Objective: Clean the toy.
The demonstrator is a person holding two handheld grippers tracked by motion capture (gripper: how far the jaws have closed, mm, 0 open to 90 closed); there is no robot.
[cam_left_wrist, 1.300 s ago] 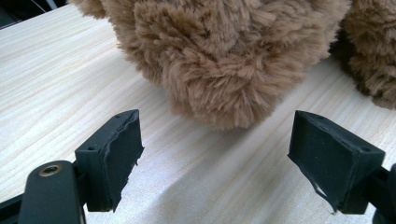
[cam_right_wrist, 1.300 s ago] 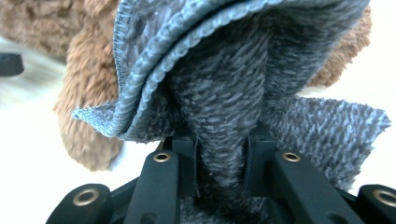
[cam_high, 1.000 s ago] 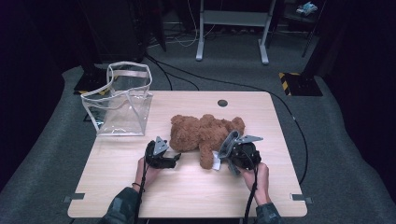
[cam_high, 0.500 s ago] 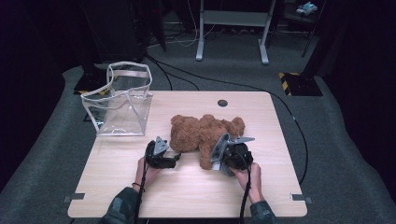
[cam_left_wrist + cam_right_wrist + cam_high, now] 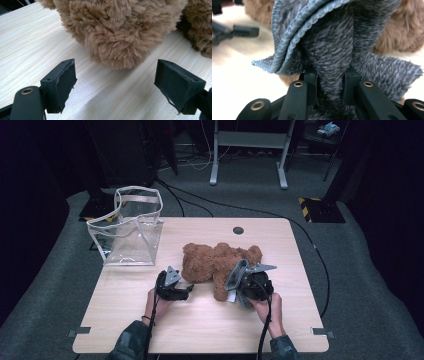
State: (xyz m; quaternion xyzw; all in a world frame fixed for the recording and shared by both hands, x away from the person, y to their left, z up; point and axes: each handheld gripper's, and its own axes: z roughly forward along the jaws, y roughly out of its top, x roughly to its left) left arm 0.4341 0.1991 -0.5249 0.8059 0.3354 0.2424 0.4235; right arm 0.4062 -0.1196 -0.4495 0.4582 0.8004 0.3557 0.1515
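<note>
**Grey cloth gripped at the bear, left gripper standing by**

Grey knitted cloth (image 5: 329, 50) is pinched between the jaws of the right gripper (image 5: 239, 285), which are closed tight on a bunched fold; in the right gripper view the rest of the fabric drapes to either side of the pinch. In the high view this gripper sits at about 5 o'clock from the brown teddy bear (image 5: 217, 262), with the cloth lying against the bear's lower body. Holding a gathered fold rather than an edge looks intended to keep the cloth under control while it is worked against the plush.

The left gripper (image 5: 186, 290) rests low on the wooden counter (image 5: 200, 330) at about 7 o'clock from the bear. Its jaws stand wide apart with nothing between them; the left gripper view shows the pads flanking a rounded furry part of the bear that lies just beyond them, not touching. That placement suggests it is poised to steady or take hold of the toy.

The bear lies flat near the counter's middle. Farther off, at about 10 o'clock from it, a clear plastic bag (image 5: 129, 237) stands upright with its mouth open at the counter's far left corner, well apart from both grippers, a likely receptacle.
</note>
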